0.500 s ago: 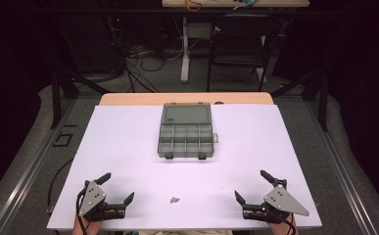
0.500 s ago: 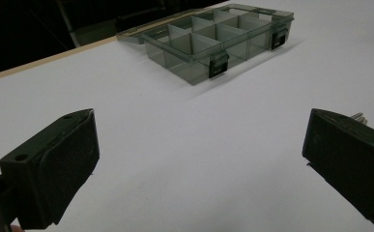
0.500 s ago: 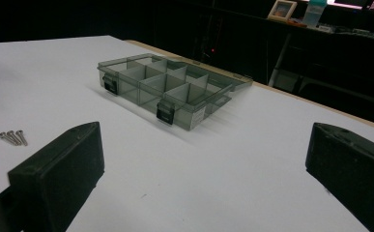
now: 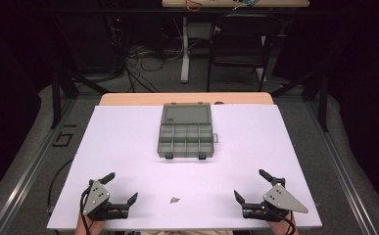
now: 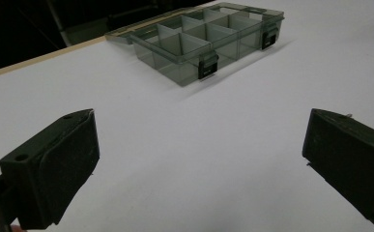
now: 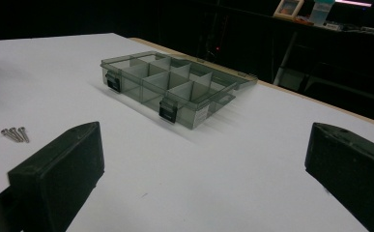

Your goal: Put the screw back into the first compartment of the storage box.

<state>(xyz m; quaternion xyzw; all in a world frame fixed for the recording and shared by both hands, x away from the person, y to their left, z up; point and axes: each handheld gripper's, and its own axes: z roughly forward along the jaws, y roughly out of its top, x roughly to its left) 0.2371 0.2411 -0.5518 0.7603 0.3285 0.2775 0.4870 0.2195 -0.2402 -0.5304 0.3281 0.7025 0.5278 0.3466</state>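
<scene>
A: Where is the left hand-held gripper seen?

B: It is seen at the lower left of the high view, just inside the near edge of the white tabletop. Its jaws are spread wide apart and nothing is held between them. In the left gripper view the two black pads are seen at the lower corners of the frame, with bare white surface between them.

A: And the right hand-held gripper?

B: It is found at the lower right of the high view, likewise released, with its jaws parted and nothing gripped. A grey three-cornered plate is carried on top of it. In the right gripper view the pads are set far apart at the lower left and lower right.

A: Where are the screws placed?

B: They are laid on the tabletop at the lower middle of the high view, between the two grippers and touched by neither. In the right gripper view three of them are seen side by side at the left edge of the frame.

A: And the compartment box?

B: It is set at the middle of the high view, well apart from both grippers, with its clear lid folded back toward the far edge. Its divided compartments are shown open, and two dark latches are seen on its near wall
</scene>
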